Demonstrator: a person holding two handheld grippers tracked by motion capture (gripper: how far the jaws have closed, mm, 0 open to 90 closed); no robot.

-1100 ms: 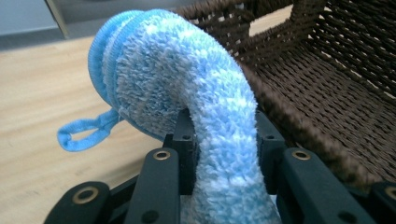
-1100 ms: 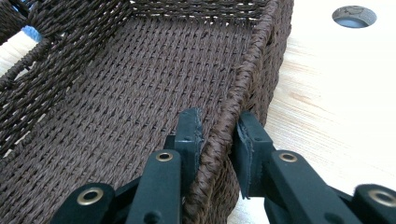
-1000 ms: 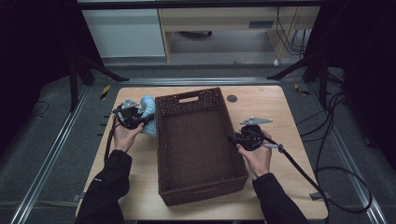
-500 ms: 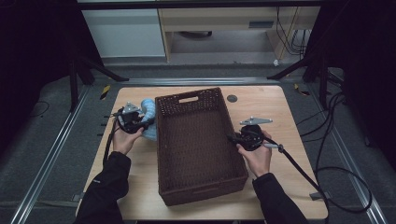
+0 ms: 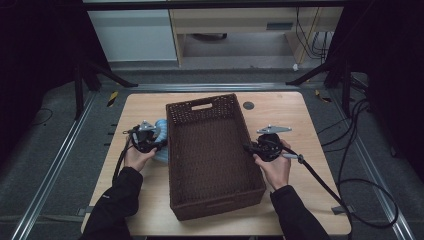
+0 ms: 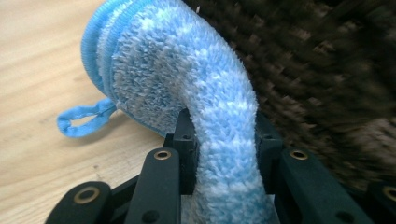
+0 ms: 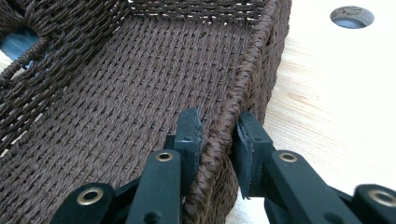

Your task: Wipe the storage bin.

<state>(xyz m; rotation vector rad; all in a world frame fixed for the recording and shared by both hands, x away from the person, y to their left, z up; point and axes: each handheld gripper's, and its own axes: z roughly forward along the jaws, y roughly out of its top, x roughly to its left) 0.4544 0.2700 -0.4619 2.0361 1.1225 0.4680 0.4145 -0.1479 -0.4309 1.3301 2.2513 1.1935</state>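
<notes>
two grippers are busy at once: the right gripper (image 7: 215, 133) has its jaws pinched on the long right rim of the woven basket (image 5: 186, 150), one inside and one outside the wall, holding it steady on the wooden table (image 5: 310, 165), while the left gripper (image 6: 223, 144) is clamped on a fluffy blue cloth (image 6: 187, 70) that droops over the jaws. the cloth sits just outside the basket's left wall, low and close to the tabletop, with its little hanging loop (image 6: 79, 122) resting on the wood (from above most of it is hidden under the left hand (image 5: 137, 155), so i can't say for sure whether it brushes the wicker). to do this well i'd lift straight up until the dangling end clears the rim, then carry it sideways over the basket floor and only let go once it hangs inside; dragging it across the weave would likely snag the pile. the right side should simply hold firm so the basket doesn't skid.
</notes>
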